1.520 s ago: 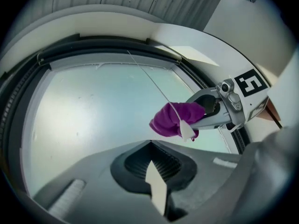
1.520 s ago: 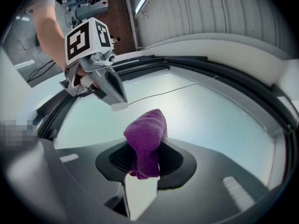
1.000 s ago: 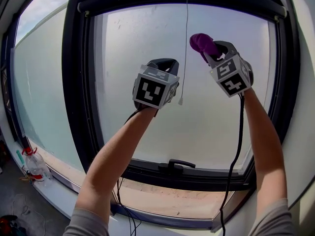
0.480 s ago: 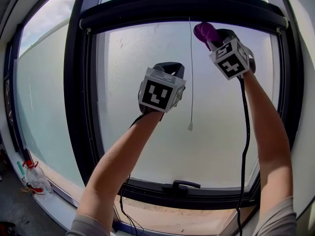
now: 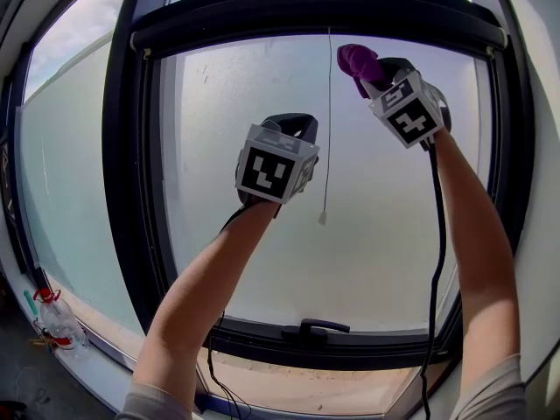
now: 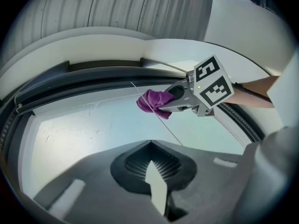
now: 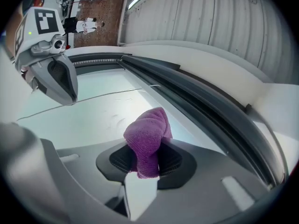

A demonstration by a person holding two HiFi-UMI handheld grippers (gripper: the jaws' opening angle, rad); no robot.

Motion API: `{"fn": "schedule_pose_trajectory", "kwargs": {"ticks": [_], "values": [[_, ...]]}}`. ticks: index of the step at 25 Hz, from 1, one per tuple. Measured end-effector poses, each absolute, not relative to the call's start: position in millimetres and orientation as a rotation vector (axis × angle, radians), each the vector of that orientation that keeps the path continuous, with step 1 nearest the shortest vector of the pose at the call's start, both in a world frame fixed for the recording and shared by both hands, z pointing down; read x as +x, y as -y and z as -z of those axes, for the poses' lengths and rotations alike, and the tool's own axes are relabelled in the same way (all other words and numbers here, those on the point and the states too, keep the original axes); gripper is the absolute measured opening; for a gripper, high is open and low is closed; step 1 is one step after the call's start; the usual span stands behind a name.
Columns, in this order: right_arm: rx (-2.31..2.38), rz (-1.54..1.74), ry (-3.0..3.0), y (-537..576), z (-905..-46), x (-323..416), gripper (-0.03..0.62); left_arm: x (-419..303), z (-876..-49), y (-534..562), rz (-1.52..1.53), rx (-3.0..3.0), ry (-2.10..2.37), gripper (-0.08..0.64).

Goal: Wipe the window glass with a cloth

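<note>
The frosted window glass (image 5: 262,103) sits in a black frame. A purple cloth (image 5: 357,59) is pinched in my right gripper (image 5: 372,70), which is shut on it near the pane's top, right of a thin hanging cord (image 5: 328,129). In the right gripper view the cloth (image 7: 147,139) bulges out from between the jaws of that gripper (image 7: 145,160), close to the glass (image 7: 107,106). My left gripper (image 5: 296,128) hangs lower and to the left, in front of the pane's middle. In its own view the left gripper (image 6: 152,164) is shut with nothing in it, and the cloth (image 6: 154,101) shows ahead.
The black top rail (image 5: 315,11) runs just above the cloth. A black window handle (image 5: 315,326) sits on the bottom rail. The cord's end weight (image 5: 322,219) dangles mid-pane. A plastic bottle (image 5: 54,313) stands on the sill at lower left.
My right gripper has carried the cloth up the pane to just under the top rail, then slightly left. The left gripper has barely moved.
</note>
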State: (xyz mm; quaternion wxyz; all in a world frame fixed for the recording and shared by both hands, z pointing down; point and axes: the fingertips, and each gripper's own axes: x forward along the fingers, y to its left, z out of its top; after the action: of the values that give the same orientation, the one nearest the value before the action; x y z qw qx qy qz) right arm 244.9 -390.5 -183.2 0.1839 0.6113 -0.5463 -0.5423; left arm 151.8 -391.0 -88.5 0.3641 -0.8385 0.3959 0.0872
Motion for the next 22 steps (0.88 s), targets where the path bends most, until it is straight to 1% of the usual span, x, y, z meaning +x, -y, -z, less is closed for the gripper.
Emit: {"fn": "schedule_pose_trajectory", "kwargs": {"ticks": [10,22], "values": [[1.605,1.462,1.535,392,104,243,0.138,165,47,398,-0.188,-2.228,-1.006,0.0],[1.503,1.38,1.648,396,-13,244,0.138,165,-40,421,-0.066,-2.362,-1.052,0.0]]}}
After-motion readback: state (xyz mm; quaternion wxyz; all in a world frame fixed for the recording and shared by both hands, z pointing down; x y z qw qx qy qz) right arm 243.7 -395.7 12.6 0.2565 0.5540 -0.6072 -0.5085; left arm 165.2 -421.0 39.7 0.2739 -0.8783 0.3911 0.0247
